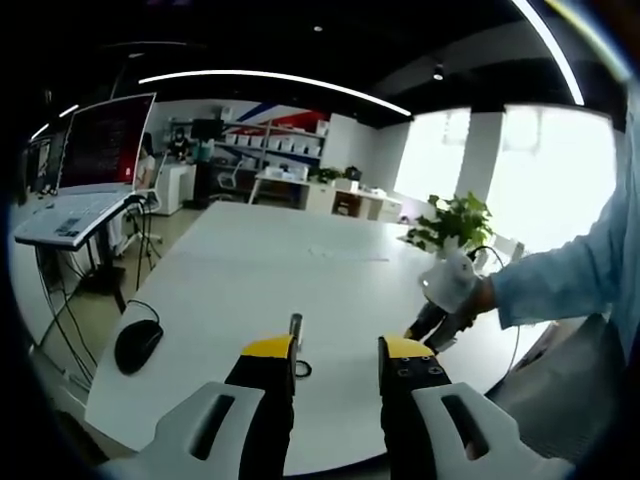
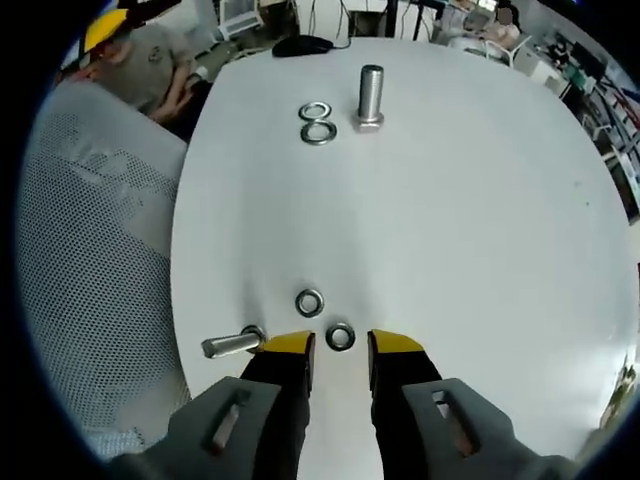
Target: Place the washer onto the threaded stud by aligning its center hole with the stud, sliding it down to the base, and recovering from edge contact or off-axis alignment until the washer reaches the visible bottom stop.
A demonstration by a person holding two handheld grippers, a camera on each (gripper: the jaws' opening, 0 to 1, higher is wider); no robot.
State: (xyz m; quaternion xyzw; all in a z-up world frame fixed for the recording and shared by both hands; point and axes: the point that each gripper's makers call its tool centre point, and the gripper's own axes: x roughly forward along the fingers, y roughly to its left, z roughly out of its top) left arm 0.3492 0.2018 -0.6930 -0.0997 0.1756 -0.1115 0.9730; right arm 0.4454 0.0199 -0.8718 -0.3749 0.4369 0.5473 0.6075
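Note:
In the right gripper view, my right gripper (image 2: 340, 345) is open and low over the white table (image 2: 470, 220). A steel washer (image 2: 340, 336) lies flat on the table right at the gap between its yellow-tipped jaws. A second washer (image 2: 310, 301) lies just ahead to the left. A bolt (image 2: 233, 344) lies on its side beside the left jaw. Far across the table a threaded stud (image 2: 370, 97) stands upright with two more washers (image 2: 317, 120) next to it. In the left gripper view, my left gripper (image 1: 338, 352) is open, and the stud (image 1: 296, 335) stands just ahead of its left jaw.
A black mouse (image 1: 138, 345) sits near the table's left edge, and a gloved hand (image 1: 455, 285) holds the right gripper at the right edge. A mesh chair (image 2: 90, 250) stands beside the table. A desk with a monitor (image 1: 105, 140) and a potted plant (image 1: 455, 220) are further off.

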